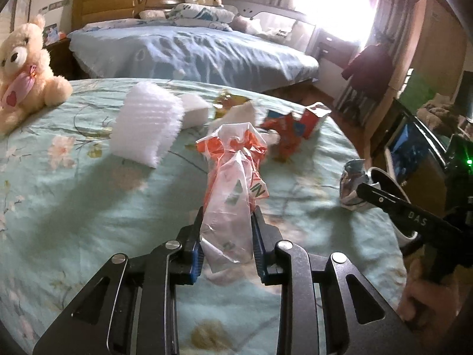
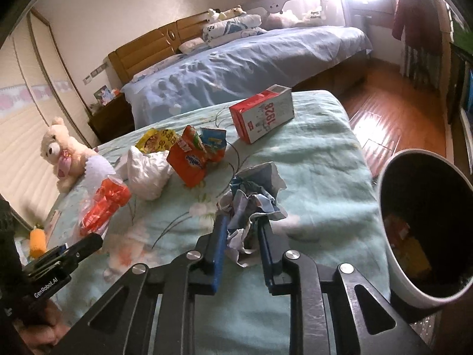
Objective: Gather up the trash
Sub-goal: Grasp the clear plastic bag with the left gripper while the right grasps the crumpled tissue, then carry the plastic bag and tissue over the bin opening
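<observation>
Wedging plastic bag (image 1: 229, 207) between left gripper (image 1: 227, 236)

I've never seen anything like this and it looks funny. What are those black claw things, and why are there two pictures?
Those claws are grabbers. A person holds one in each hand, and each has a small camera looking along its two fingers. That is why there are two pictures: one from the left grabber, one from the right.

The left gripper is squeezing a crinkly orange and clear plastic bag. The right gripper is squeezing a ball of crumpled paper.

Both reach over a bed with a flowery green cover. On it lie more rubbish: a red and white carton, an orange snack box, a white crumpled bag and a white foam piece. A teddy bear sits there too.

Beside the bed stands a bin with some rubbish already inside.
</observation>
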`<state>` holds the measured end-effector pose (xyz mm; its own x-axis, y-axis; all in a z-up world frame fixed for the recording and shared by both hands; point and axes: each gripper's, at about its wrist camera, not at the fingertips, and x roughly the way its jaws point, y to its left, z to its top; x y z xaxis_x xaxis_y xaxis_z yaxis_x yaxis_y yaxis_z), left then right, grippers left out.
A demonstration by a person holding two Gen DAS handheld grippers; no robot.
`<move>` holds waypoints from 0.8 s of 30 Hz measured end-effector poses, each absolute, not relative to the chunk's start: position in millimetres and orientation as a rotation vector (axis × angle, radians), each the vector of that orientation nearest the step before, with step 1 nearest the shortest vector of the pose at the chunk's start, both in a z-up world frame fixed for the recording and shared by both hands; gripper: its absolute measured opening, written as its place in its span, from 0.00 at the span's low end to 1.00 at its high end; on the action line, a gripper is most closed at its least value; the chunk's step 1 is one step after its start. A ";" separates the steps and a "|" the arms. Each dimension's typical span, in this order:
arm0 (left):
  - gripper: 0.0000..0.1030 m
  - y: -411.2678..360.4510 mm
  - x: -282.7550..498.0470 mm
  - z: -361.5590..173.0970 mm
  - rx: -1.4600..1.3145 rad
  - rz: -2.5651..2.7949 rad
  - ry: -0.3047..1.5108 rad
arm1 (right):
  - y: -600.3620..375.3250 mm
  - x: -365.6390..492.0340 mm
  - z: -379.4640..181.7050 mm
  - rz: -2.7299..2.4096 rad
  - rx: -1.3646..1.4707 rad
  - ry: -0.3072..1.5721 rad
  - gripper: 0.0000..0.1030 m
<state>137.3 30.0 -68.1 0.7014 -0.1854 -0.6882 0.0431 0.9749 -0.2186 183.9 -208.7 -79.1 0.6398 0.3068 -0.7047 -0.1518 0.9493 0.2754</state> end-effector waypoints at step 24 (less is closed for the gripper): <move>0.25 -95.8 128.3 -59.9 -0.042 -0.381 0.799 | -293.6 132.5 -67.6 0.139 0.291 0.804 0.21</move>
<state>128.3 -95.8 -59.9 0.6332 -0.3489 -0.6909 0.3175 0.9312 -0.1793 132.5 -293.6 -67.6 0.6876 0.2322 -0.6879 -0.0125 0.9511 0.3086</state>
